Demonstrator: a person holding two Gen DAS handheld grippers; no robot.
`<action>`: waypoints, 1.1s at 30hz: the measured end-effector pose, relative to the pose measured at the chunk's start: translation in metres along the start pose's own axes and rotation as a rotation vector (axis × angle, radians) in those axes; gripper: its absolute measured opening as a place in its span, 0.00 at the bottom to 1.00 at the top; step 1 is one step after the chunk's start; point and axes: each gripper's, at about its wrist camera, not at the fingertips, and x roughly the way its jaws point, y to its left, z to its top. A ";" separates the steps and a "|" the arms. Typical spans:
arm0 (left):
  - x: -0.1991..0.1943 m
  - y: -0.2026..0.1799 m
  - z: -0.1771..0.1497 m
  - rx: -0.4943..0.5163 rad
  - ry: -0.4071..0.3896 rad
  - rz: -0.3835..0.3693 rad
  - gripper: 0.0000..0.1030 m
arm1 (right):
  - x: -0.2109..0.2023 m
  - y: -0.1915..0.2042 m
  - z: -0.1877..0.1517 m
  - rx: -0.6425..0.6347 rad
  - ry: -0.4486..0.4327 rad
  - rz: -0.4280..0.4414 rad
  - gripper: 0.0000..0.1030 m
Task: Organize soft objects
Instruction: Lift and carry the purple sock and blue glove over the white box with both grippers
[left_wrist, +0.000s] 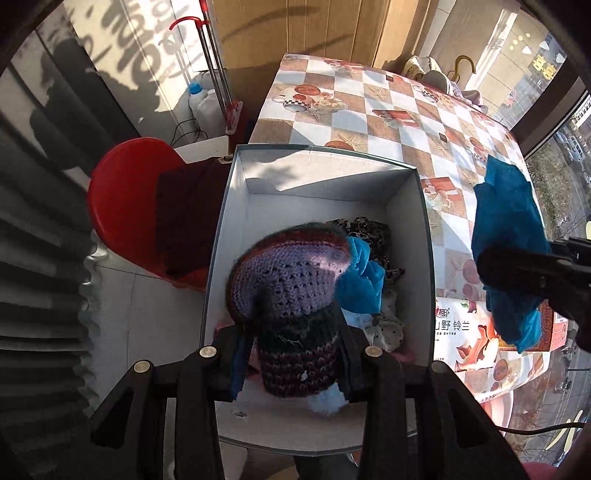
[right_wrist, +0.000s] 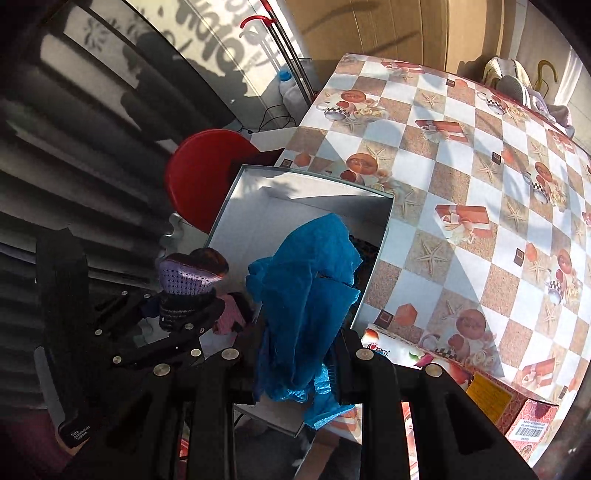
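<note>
**Knit Hat and Blue Cloth Held Over the White Box**

Between the fingers of the left gripper (left_wrist: 295, 354): a purple and dark striped crocheted hat (left_wrist: 291, 291), clamped at its dark ribbed band, crown pointing away, hanging above the open white cardboard box (left_wrist: 325, 192). Clamped tight in the right gripper (right_wrist: 295, 354): a crumpled bright blue mesh cloth (right_wrist: 306, 291), bunched and draped over the box's near right corner. Down inside the box: another blue cloth (left_wrist: 360, 273), a dark leopard-print fabric (left_wrist: 369, 229) and a pale dotted piece (left_wrist: 386, 328). Under the box: a table with a checked starfish-print cover (left_wrist: 369, 110). Beside the box on the left: a round red plastic stool (left_wrist: 122, 192) with a dark maroon cloth (left_wrist: 184, 218) lying on it. Near the right gripper: a printed tissue carton (right_wrist: 491, 398).
</note>
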 end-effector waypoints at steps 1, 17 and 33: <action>0.001 0.002 0.003 -0.009 0.000 0.001 0.41 | 0.002 0.000 0.002 0.005 0.006 0.003 0.27; 0.017 0.004 0.035 -0.016 0.007 0.013 0.41 | 0.025 0.004 0.025 0.016 0.047 0.009 0.27; 0.032 0.005 0.043 -0.016 0.029 0.022 0.41 | 0.040 0.004 0.037 0.012 0.070 0.001 0.27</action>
